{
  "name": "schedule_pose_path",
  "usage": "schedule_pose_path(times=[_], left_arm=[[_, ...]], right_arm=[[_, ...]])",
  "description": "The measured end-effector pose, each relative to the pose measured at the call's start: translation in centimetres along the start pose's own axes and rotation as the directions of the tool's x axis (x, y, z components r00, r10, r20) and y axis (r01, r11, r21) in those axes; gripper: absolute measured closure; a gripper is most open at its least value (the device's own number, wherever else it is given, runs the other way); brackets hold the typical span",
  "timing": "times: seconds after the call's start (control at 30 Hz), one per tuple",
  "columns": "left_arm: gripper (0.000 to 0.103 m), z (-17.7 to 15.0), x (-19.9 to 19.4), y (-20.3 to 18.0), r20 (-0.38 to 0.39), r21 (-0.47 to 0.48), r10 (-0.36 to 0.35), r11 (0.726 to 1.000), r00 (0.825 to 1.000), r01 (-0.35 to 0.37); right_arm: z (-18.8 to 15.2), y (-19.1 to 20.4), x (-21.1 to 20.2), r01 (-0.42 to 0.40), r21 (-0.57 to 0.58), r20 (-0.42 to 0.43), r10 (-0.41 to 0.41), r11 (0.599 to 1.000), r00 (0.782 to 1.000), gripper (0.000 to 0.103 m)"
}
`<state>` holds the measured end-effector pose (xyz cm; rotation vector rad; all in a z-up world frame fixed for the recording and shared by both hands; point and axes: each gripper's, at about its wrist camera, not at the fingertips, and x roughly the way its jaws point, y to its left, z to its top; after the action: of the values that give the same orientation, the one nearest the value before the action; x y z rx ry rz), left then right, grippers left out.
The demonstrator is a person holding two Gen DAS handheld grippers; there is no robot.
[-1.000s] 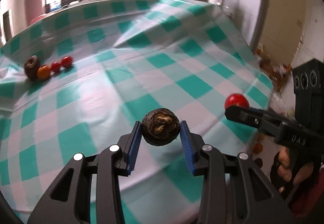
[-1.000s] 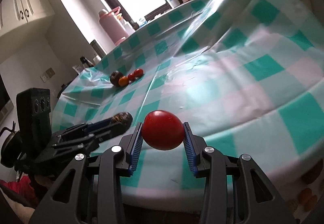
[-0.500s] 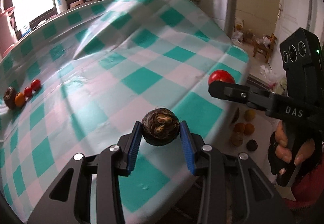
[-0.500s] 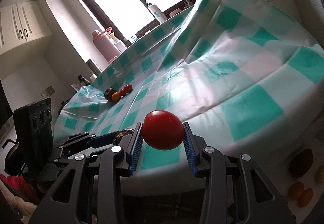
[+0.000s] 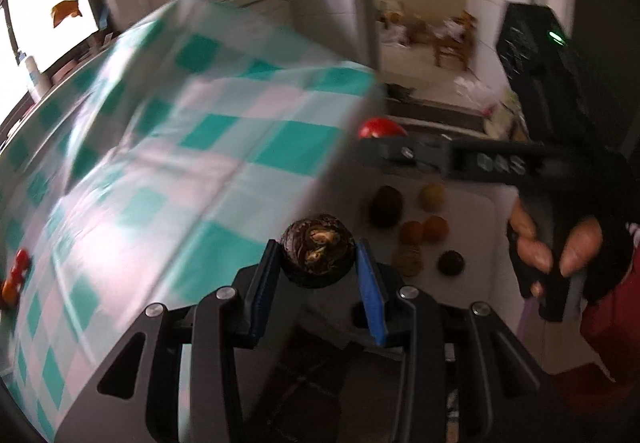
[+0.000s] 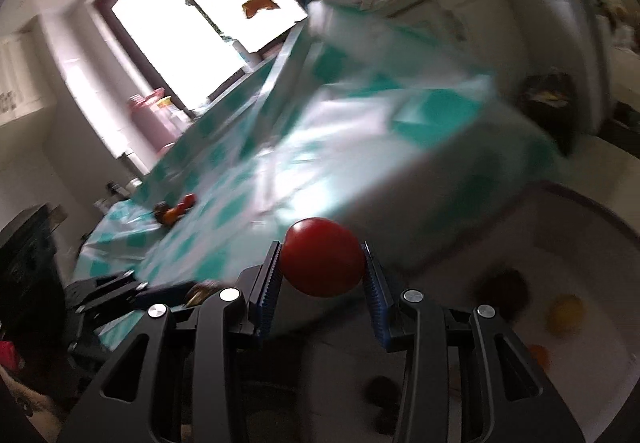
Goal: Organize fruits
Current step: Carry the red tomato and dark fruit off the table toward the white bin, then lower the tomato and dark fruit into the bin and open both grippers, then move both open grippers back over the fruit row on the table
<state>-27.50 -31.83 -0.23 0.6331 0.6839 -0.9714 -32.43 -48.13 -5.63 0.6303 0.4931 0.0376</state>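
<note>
My left gripper (image 5: pixel 318 275) is shut on a dark brown round fruit (image 5: pixel 318 257) and holds it in the air past the table's corner. My right gripper (image 6: pixel 322 275) is shut on a red tomato (image 6: pixel 322 257); it also shows in the left wrist view (image 5: pixel 380 129), held to the right. Below, a white tray (image 5: pixel 476 243) holds several fruits: a dark one (image 5: pixel 385 206), a yellow one (image 5: pixel 431 197), orange ones (image 5: pixel 424 231). In the right wrist view the tray (image 6: pixel 580 243) lies low on the right.
The table with the green checked cloth (image 5: pixel 200 147) fills the left. A few small fruits (image 5: pixel 16 277) lie at its far left; they also show in the right wrist view (image 6: pixel 176 209). A window is behind. Both views are blurred.
Both grippers have swung right, off the table's corner, with their fruits still held. The white tray with fruits has come into view below them.
</note>
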Motion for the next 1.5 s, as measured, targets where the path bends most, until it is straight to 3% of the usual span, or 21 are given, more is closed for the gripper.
schedule_pose_path(times=[0.1, 0.23, 0.33, 0.37, 0.43, 0.5, 0.73, 0.87, 1.0, 1.07, 1.1, 1.23, 1.43, 1.5], left_arm=[[0.064, 0.0, 1.3, -2.3, -0.028, 0.070, -0.040, 0.997, 0.999, 0.042], [0.064, -0.4, 4.0, -5.0, -0.089, 0.159, -0.059, 0.985, 0.994, 0.072], [0.064, -0.9, 6.6, -6.4, -0.160, 0.190, -0.084, 0.975, 0.983, 0.114], [0.064, -1.2, 7.5, -7.0, -0.184, 0.206, -0.090, 0.970, 0.979, 0.128], [0.064, -1.7, 8.8, -8.0, -0.224, 0.230, -0.099, 0.961, 0.970, 0.151], [0.064, -2.2, 10.2, -8.9, -0.269, 0.254, -0.108, 0.951, 0.957, 0.178], [0.064, -3.8, 14.8, -10.4, -0.390, 0.247, -0.144, 0.935, 0.910, 0.254], [0.064, -5.1, 16.1, -10.9, -0.433, 0.249, -0.142, 0.930, 0.890, 0.269], [0.064, -5.4, 16.1, -10.7, -0.434, 0.250, -0.139, 0.931, 0.890, 0.267], [0.062, -5.3, 15.8, -10.4, -0.426, 0.232, -0.151, 0.935, 0.892, 0.269], [0.060, -5.2, 15.6, -10.0, -0.421, 0.225, -0.153, 0.937, 0.894, 0.266], [0.028, -4.9, 14.4, -9.5, -0.376, 0.210, -0.158, 0.945, 0.913, 0.250], [0.020, -3.6, 11.6, -8.5, -0.262, 0.210, -0.167, 0.951, 0.950, 0.225], [0.020, -2.8, 9.4, -7.6, -0.162, 0.202, -0.161, 0.960, 0.974, 0.192]], right_arm=[[-0.5, -1.9, -0.2, 0.090, 0.046, -0.016, -0.089, 0.995, 0.996, 0.064], [-1.2, -4.1, 1.1, 0.250, 0.078, -0.110, -0.240, 0.965, 0.964, 0.064], [-2.0, -5.7, 2.7, 0.399, 0.046, -0.202, -0.382, 0.916, 0.902, 0.064], [-2.3, -6.0, 3.1, 0.459, 0.005, -0.224, -0.446, 0.889, 0.867, 0.064], [-2.9, -6.5, 3.7, 0.515, -0.065, -0.261, -0.513, 0.854, 0.818, 0.064], [-3.6, -6.9, 4.4, 0.542, -0.121, -0.308, -0.550, 0.832, 0.776, 0.064], [-5.2, -8.2, 5.9, 0.566, -0.207, -0.431, -0.594, 0.798, 0.679, 0.064], [-6.0, -8.3, 6.6, 0.548, -0.245, -0.458, -0.593, 0.800, 0.662, 0.064], [-6.3, -8.4, 7.5, 0.548, -0.284, -0.482, -0.611, 0.787, 0.628, 0.063], [-6.5, -8.3, 7.4, 0.553, -0.281, -0.482, -0.613, 0.785, 0.626, 0.059], [-6.5, -8.4, 7.2, 0.557, -0.274, -0.480, -0.613, 0.784, 0.627, 0.052], [-6.2, -8.5, 7.1, 0.561, -0.253, -0.482, -0.606, 0.788, 0.633, 0.042], [-5.7, -8.6, 7.2, 0.565, -0.241, -0.480, -0.603, 0.789, 0.637, 0.032], [-5.3, -8.9, 6.9, 0.575, -0.229, -0.477, -0.606, 0.785, 0.637, 0.032]])
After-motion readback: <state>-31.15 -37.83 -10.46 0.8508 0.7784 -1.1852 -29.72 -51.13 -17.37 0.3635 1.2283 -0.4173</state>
